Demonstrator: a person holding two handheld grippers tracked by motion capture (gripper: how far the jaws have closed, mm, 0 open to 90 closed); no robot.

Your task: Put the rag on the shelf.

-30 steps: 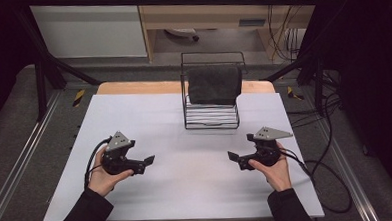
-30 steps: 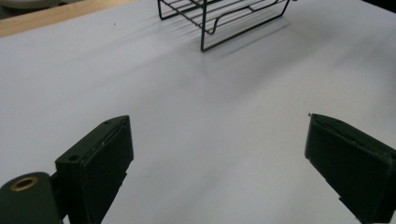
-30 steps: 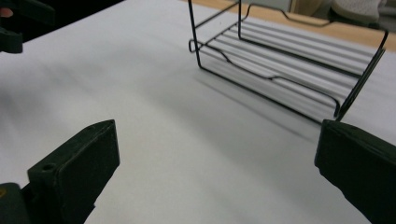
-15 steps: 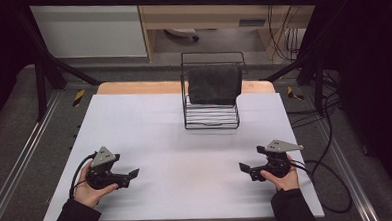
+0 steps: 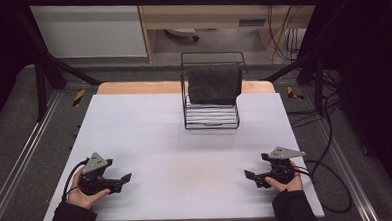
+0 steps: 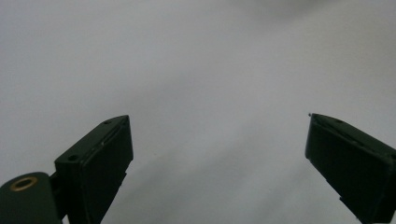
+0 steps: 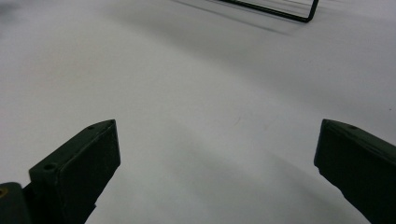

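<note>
From the high view I find the left gripper resting low at the near left corner of the white worktop, and the right gripper at the near right corner, the two well apart and pointing toward each other. Neither touches anything but the worktop. The wire rack stands at the far middle of the worktop, well away from both, with a dark cloth draped over its top; white slats show beneath the cloth.

The left gripper view adds what the high view cannot settle: its jaws stand spread wide, with bare worktop between them. The right gripper view shows the same, jaws wide apart over bare surface, and in its upper right corner I note a thin black wire edge of the rack. The cloth is not distinguishable there.
</note>
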